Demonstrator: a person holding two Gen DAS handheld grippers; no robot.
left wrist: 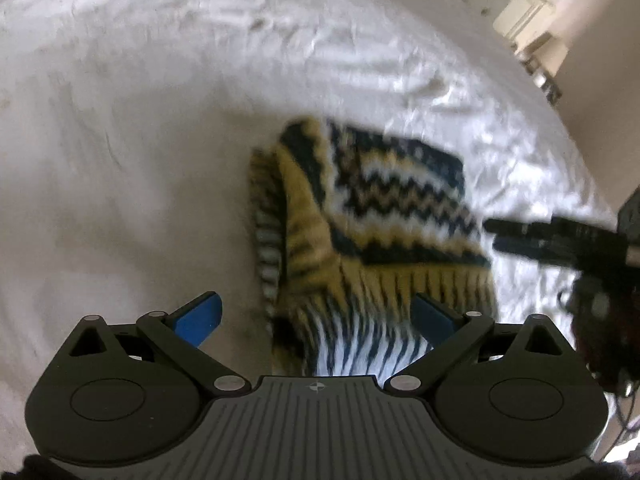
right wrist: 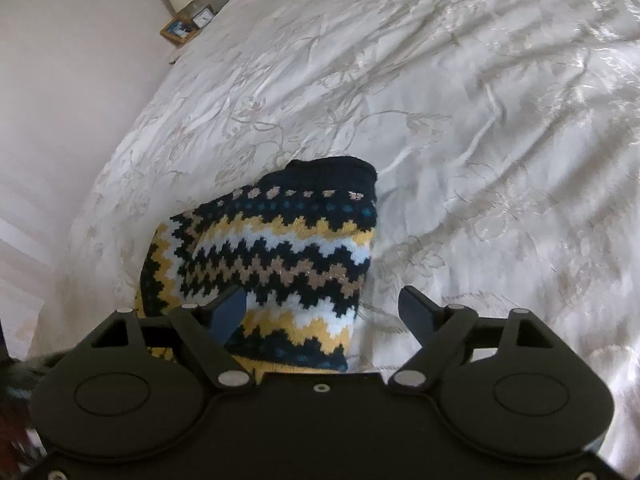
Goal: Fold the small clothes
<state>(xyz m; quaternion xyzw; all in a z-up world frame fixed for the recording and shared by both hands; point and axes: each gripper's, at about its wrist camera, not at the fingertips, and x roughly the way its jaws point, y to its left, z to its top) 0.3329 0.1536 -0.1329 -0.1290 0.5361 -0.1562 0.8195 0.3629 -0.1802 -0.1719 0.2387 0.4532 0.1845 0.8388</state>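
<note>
Bed [right wrist: 480, 120]: the biggest thing in both views — a white cover with a pale floral pattern, creased all over; it carries the garment.
Wall [right wrist: 60, 120]: plain white, beyond the bed's far-left edge in the right wrist view.
Knit garment [right wrist: 276, 256]: a small zigzag sweater in navy, yellow, white and tan, lying on the bed near its left edge. In the left wrist view it [left wrist: 372, 220] is blurred, with one layer seemingly turned over another so that the striped inner side shows; I cannot tell how many folds are in it.
Left gripper [left wrist: 316, 316]: jaws apart with blue pads; the near end of the garment sits between them, but nothing is pinched.
Right gripper [right wrist: 324, 308]: jaws apart, low over the garment's near-right corner; the left finger overlaps the knit, the right finger is over bare bed. From the left wrist view its fingers [left wrist: 520, 236] are just beside the garment's right edge.
Bedside items [right wrist: 184, 20]: a lamp, a clock and a framed picture past the bed's far-left corner.
Step in hand: probably between folds — the knit is partly doubled, both grippers released.
Next move: likely a fresh pinch on a free edge, then a carry across, with layers kept aligned.
</note>
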